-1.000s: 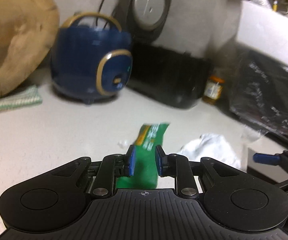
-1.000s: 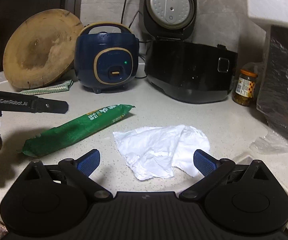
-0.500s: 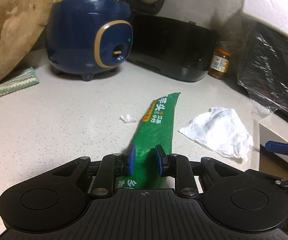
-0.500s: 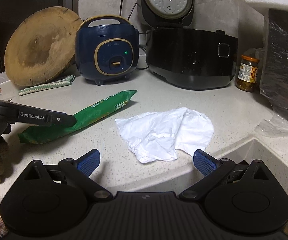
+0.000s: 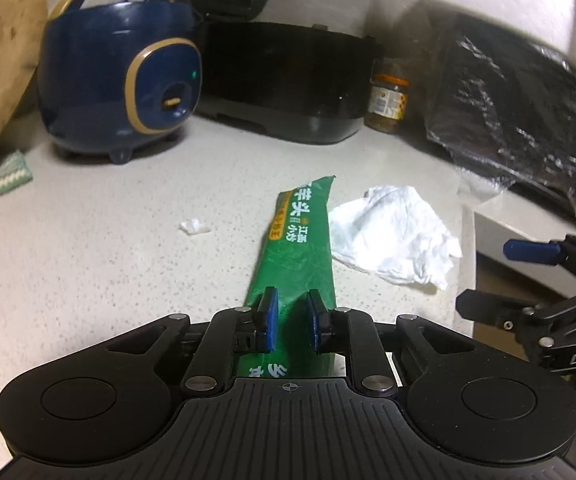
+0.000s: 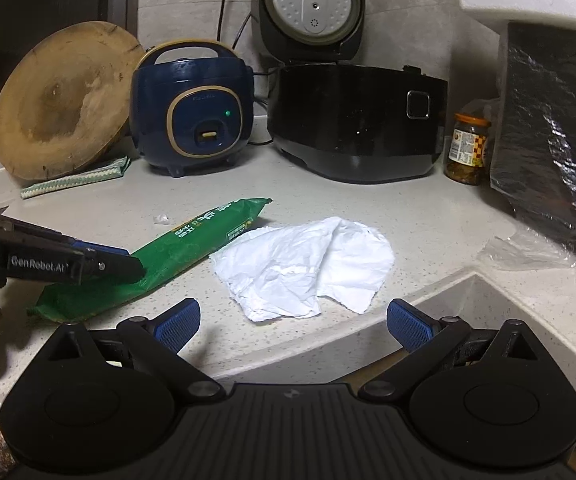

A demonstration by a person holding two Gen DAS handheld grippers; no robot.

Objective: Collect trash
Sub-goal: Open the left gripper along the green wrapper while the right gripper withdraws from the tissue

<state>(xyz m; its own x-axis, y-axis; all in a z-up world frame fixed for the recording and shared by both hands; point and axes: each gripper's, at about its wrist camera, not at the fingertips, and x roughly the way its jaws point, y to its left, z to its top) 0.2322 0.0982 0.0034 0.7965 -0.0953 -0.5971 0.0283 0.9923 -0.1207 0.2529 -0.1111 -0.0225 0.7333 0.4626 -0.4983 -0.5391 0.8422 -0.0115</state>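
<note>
A long green snack wrapper (image 5: 296, 248) (image 6: 191, 248) lies flat on the pale counter. My left gripper (image 5: 291, 300) is lowered onto its near half, jaws closing, a strip of wrapper between the blue pads, which still show a gap. In the right wrist view the left gripper (image 6: 107, 264) comes in from the left, its fingers resting on the wrapper. A crumpled white tissue (image 5: 392, 240) (image 6: 308, 264) lies just right of the wrapper. My right gripper (image 6: 294, 316) (image 5: 482, 276) hovers wide open and holding nothing, just short of the tissue. A tiny white scrap (image 5: 193, 227) (image 6: 161, 219) lies left of the wrapper.
At the back stand a blue rice cooker (image 6: 195, 116), a black cooker (image 6: 356, 128) with its lid up, a jar (image 6: 468, 152) and a round wooden board (image 6: 63, 100) over a striped cloth (image 6: 75, 178). Black plastic (image 6: 552, 140) fills the right; a sink corner (image 6: 488, 320) drops away front right.
My left gripper has sunk and slid forward along the green wrapper, and its jaws have narrowed around it. The right gripper has stayed almost still.
</note>
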